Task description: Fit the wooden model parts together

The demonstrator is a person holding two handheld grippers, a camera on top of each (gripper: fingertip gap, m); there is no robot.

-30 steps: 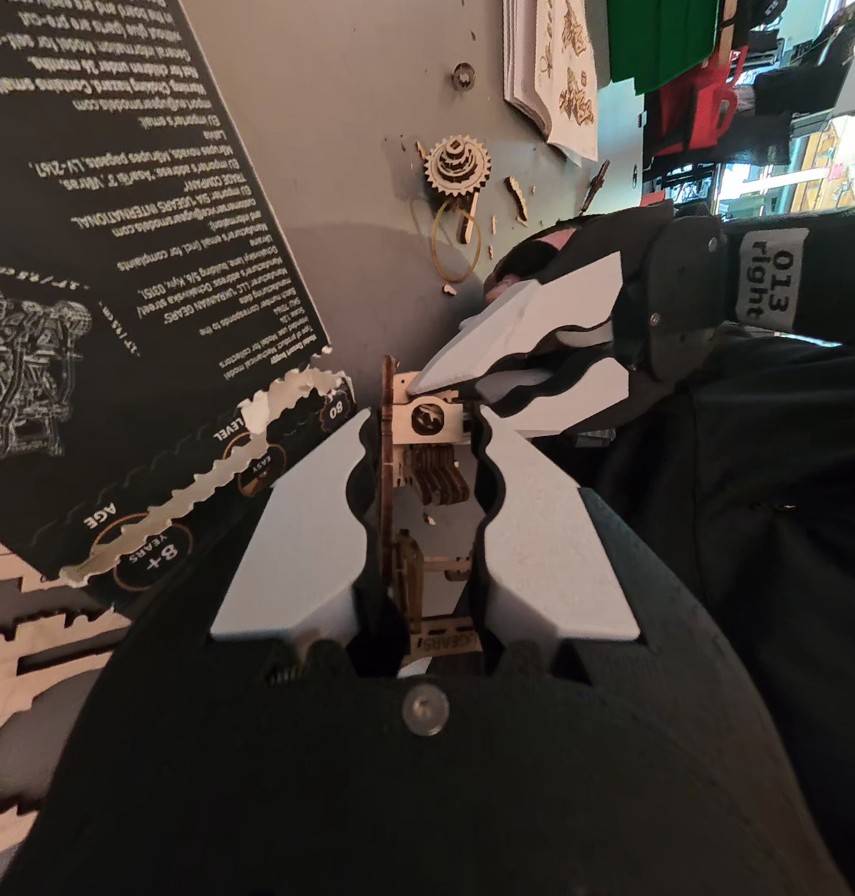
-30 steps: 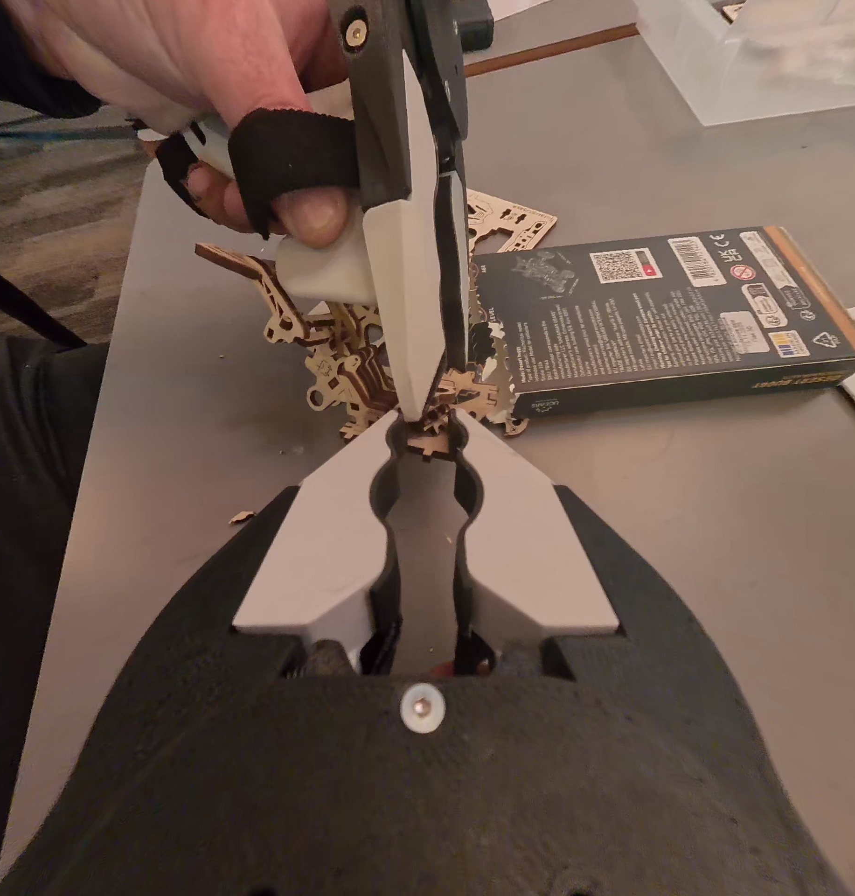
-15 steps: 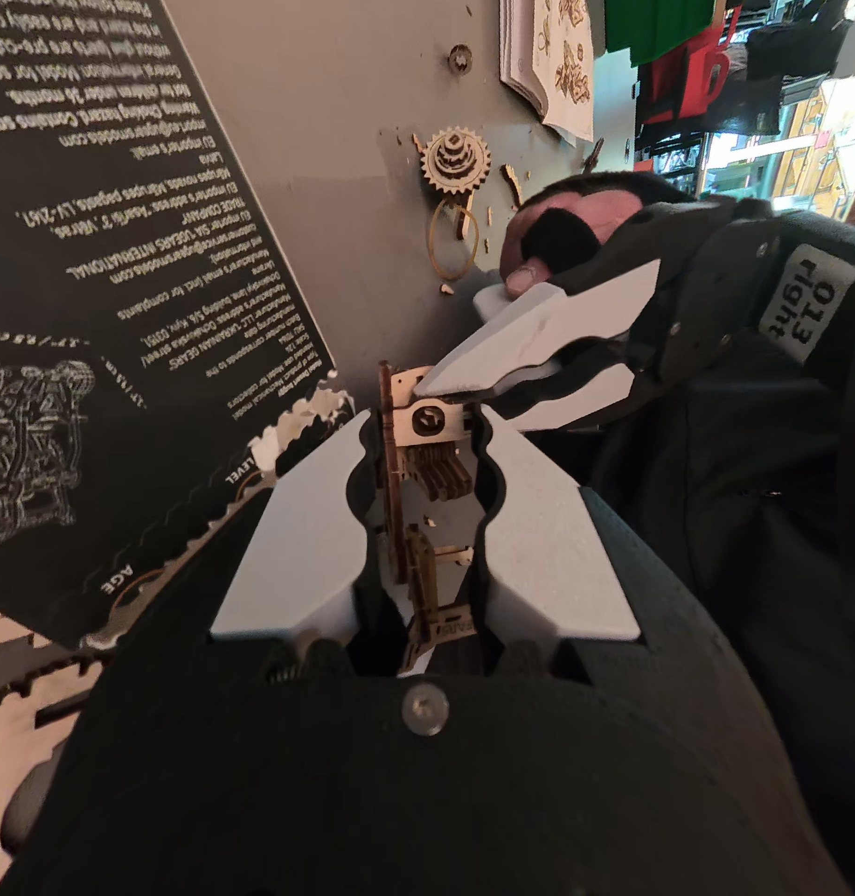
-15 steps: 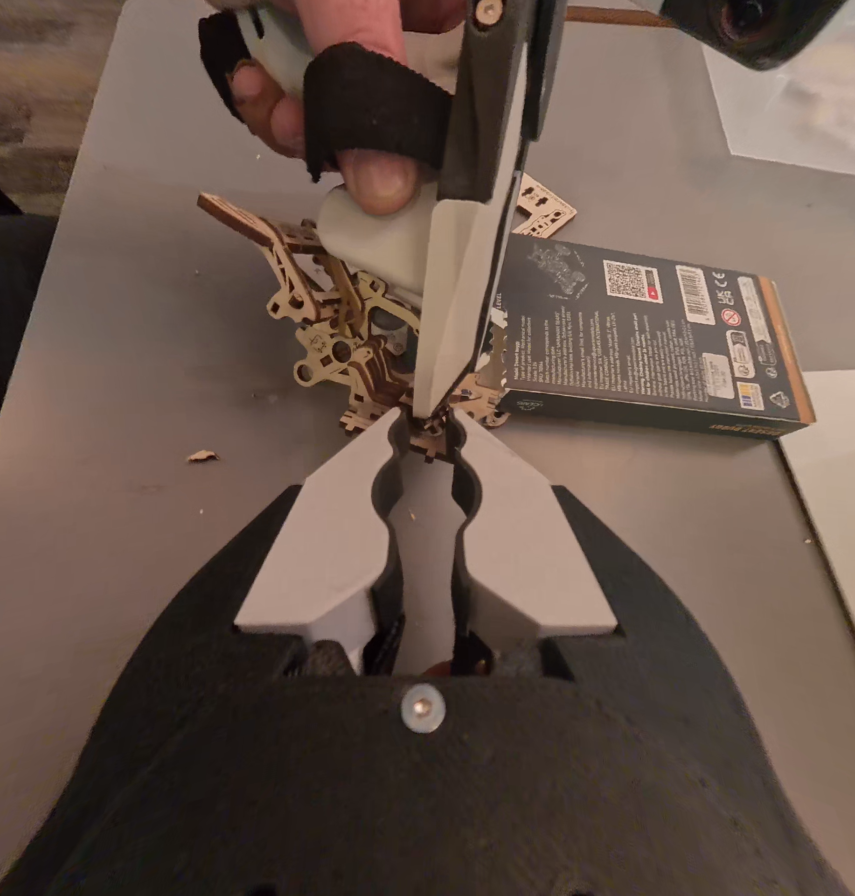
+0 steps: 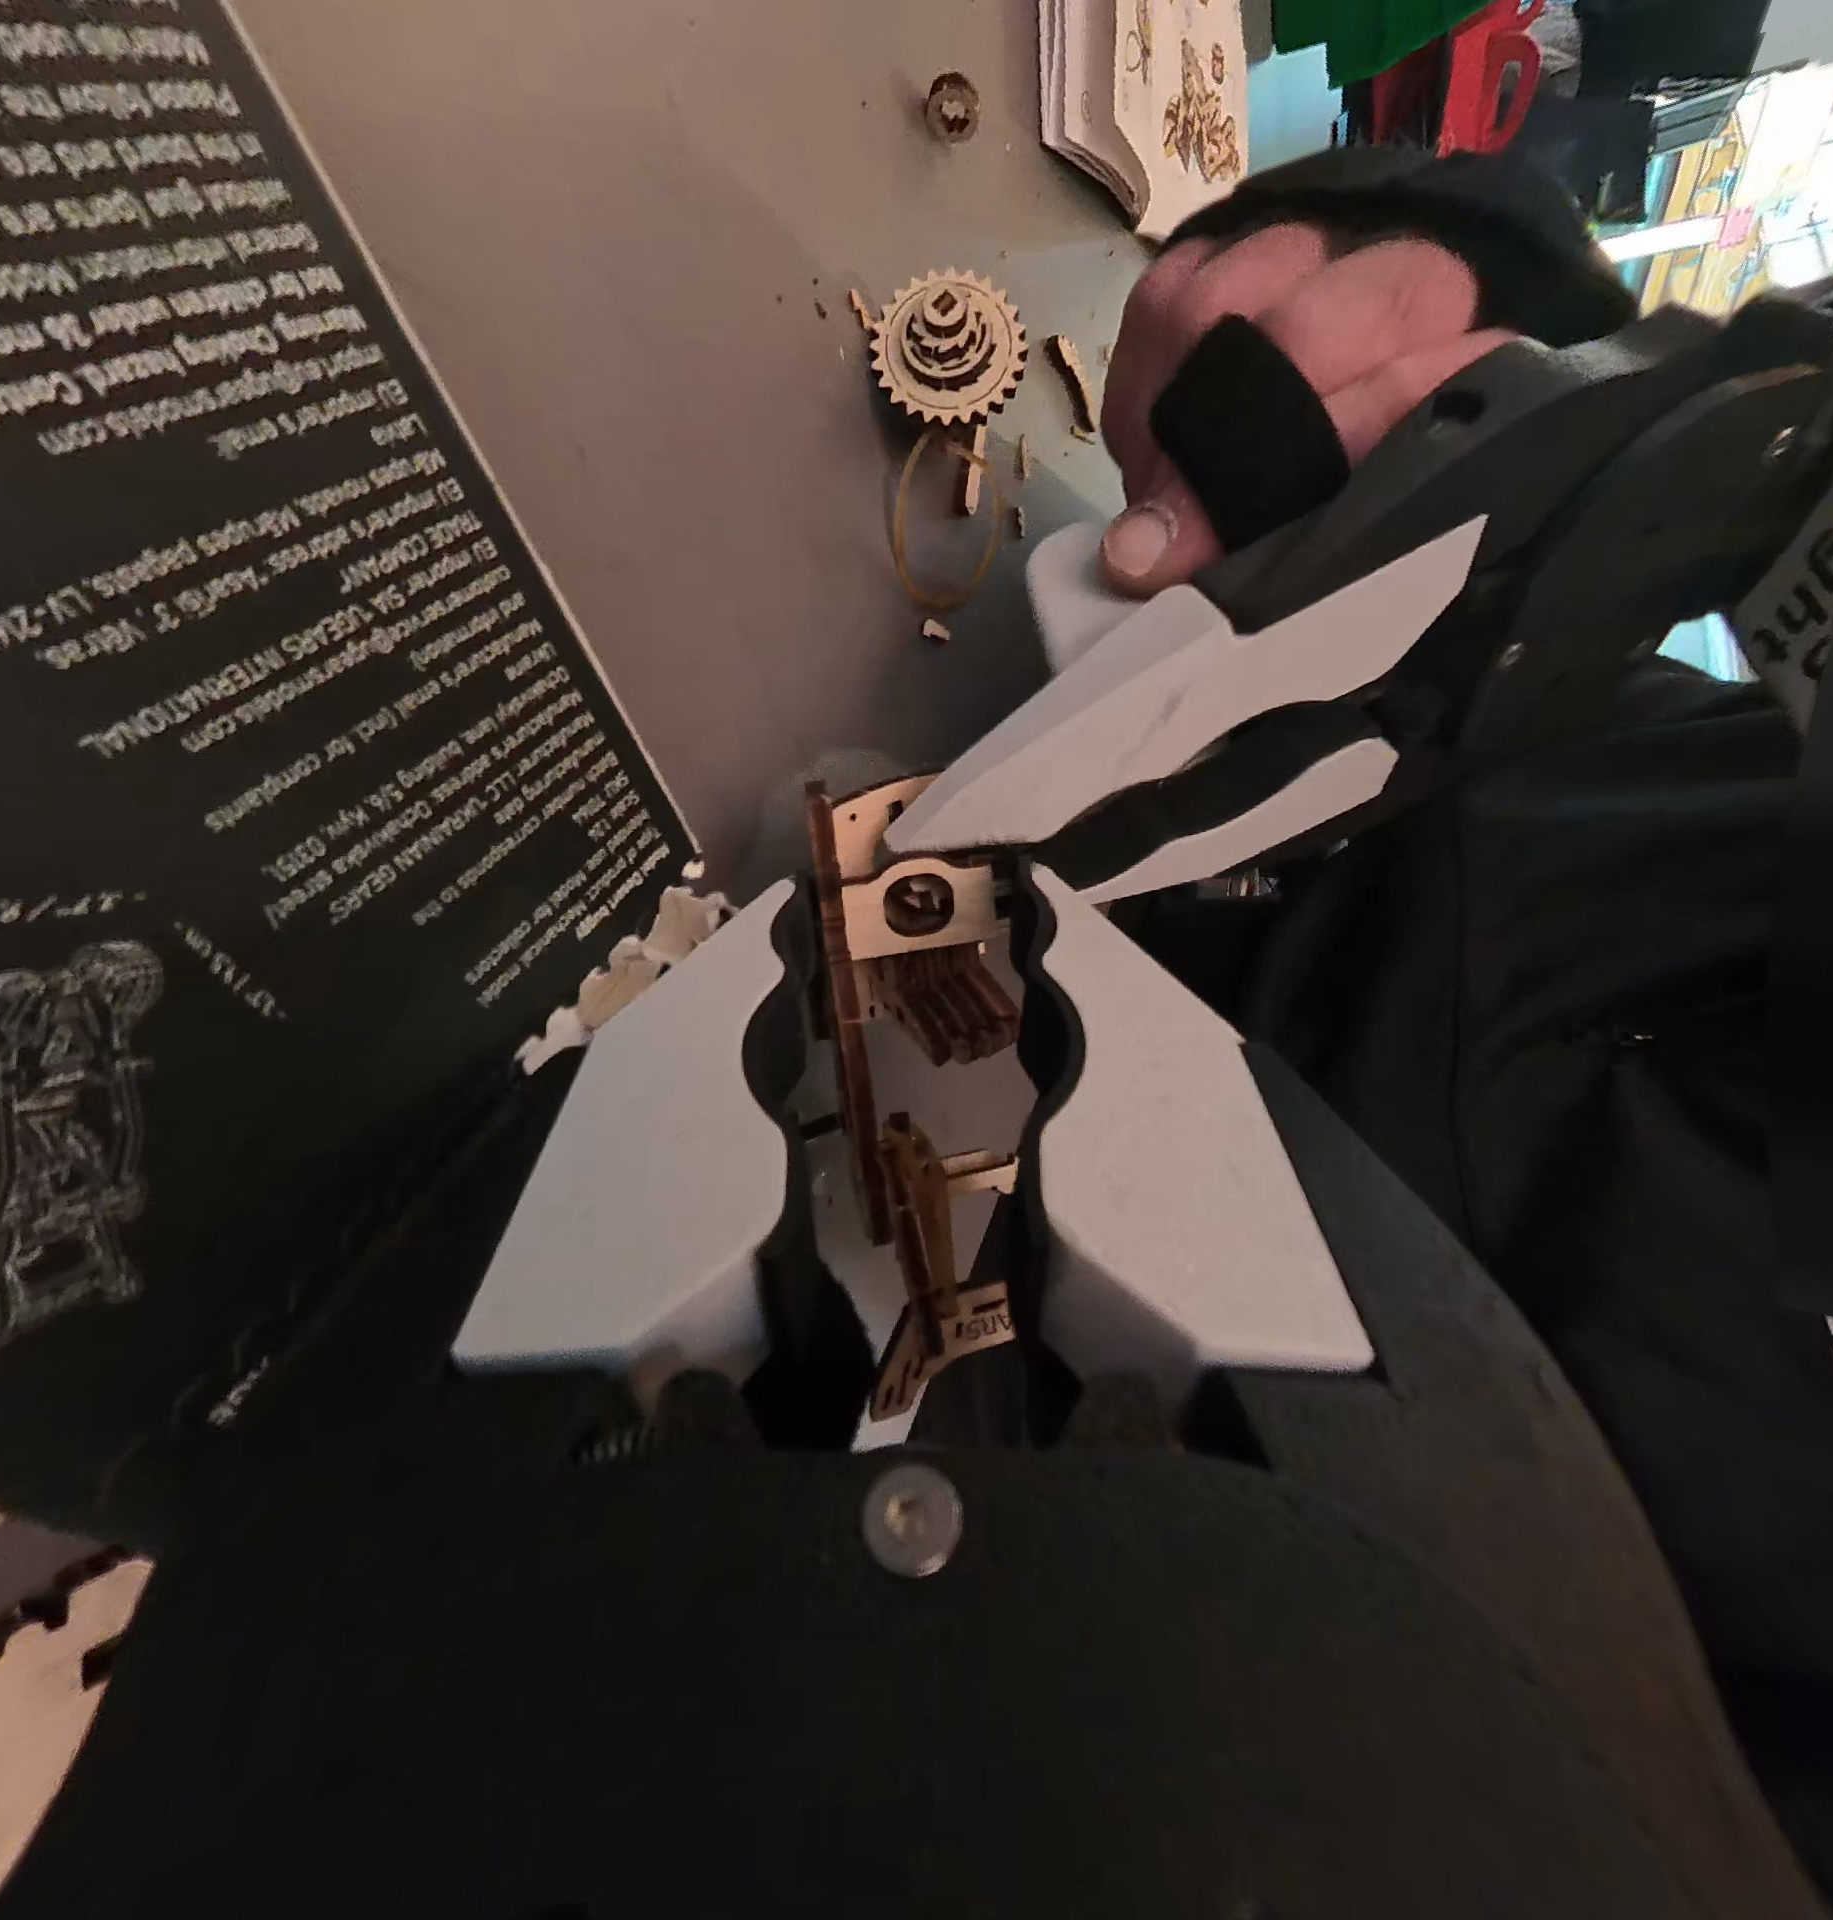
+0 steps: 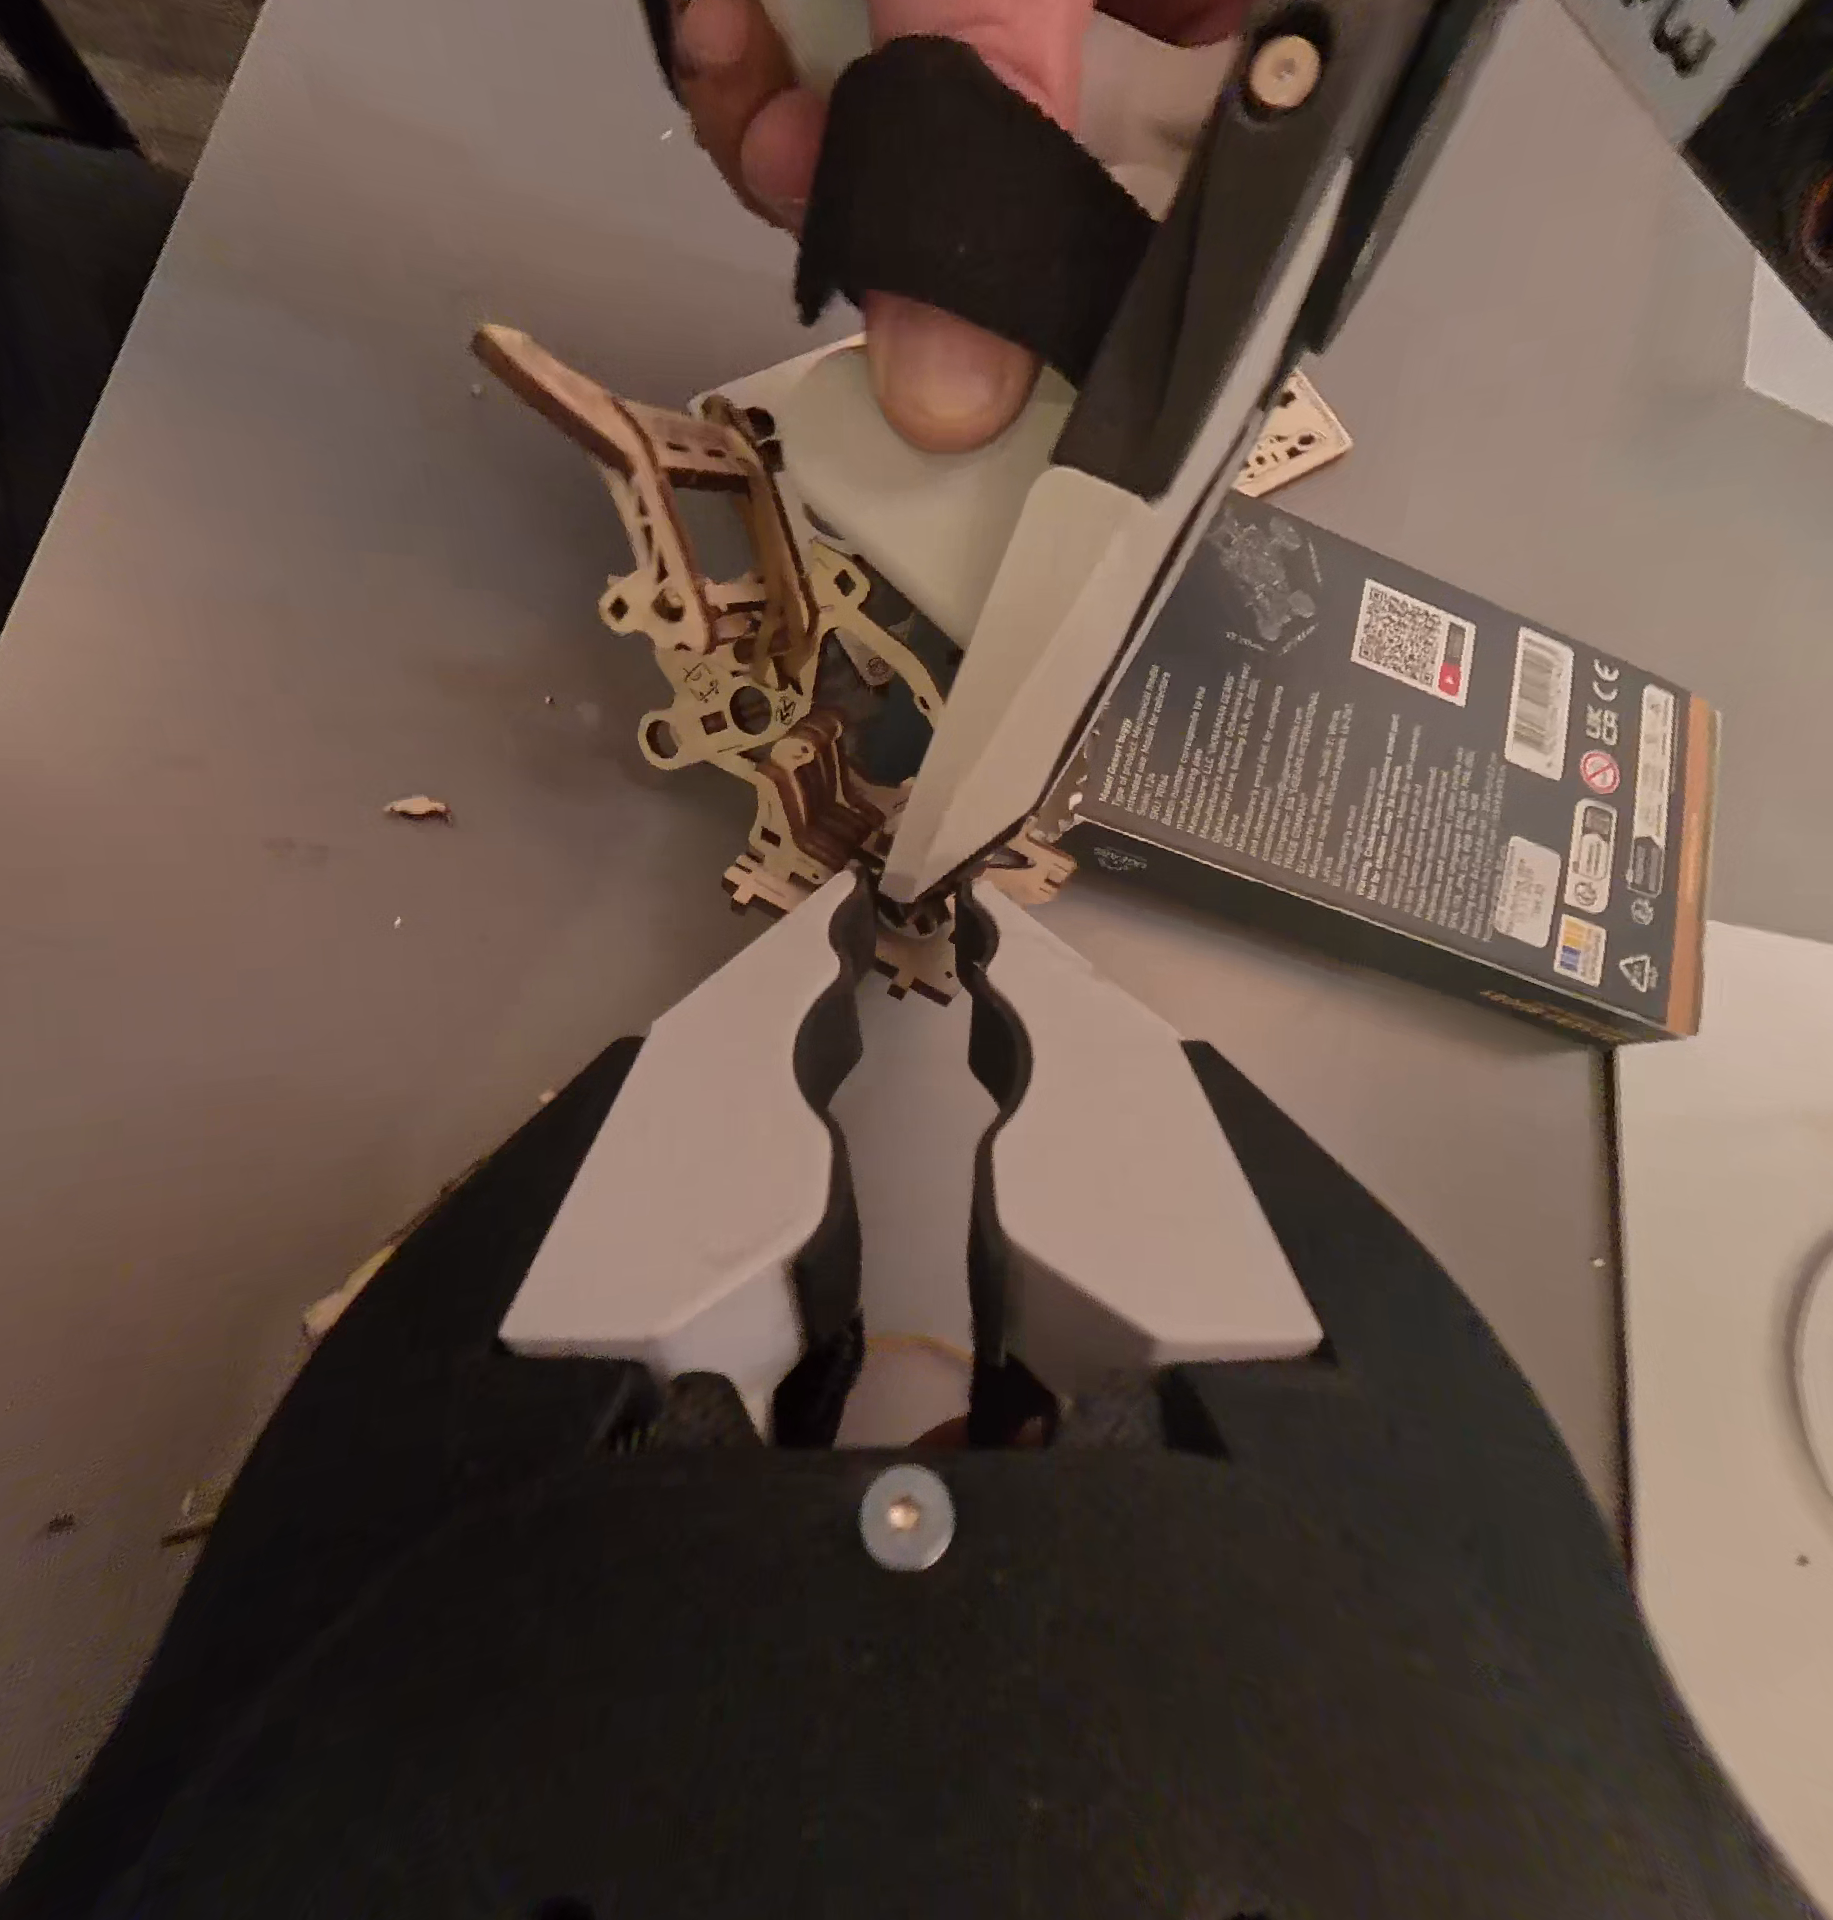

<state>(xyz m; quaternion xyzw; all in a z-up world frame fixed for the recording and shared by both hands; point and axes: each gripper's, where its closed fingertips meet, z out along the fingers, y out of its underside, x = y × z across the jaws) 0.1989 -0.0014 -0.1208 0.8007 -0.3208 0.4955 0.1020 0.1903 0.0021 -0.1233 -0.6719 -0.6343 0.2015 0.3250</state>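
Note:
The partly built wooden model (image 6: 746, 707) stands on the grey table (image 6: 268, 623), light plywood with dark burnt edges. My left gripper (image 5: 917, 904) is shut on the model (image 5: 922, 914), with its frame upright between the fingers. In the right wrist view the left gripper (image 6: 912, 883) comes down from above, held by a hand with a black strap. My right gripper (image 6: 912, 914) is shut on a small tabbed wooden part (image 6: 917, 961) at the model's near end. Its tips meet the left gripper's tips there. In the left wrist view the right gripper (image 5: 953, 842) reaches in from the right.
A black printed box (image 6: 1359, 769) lies right behind the model, and shows in the left view (image 5: 216, 520) too. A wooden gear (image 5: 948, 348), a rubber band (image 5: 943, 530), small wood scraps and a booklet (image 5: 1140, 94) lie beyond. A cut plywood sheet (image 6: 1296, 442) lies behind the box. Only a small space, under 4 cm, lies between the two pairs of fingers.
Both grippers keep their hold. The right gripper has risen and tilted to look more steeply down. The left gripper now leans in from the upper right, and the box appears turned.

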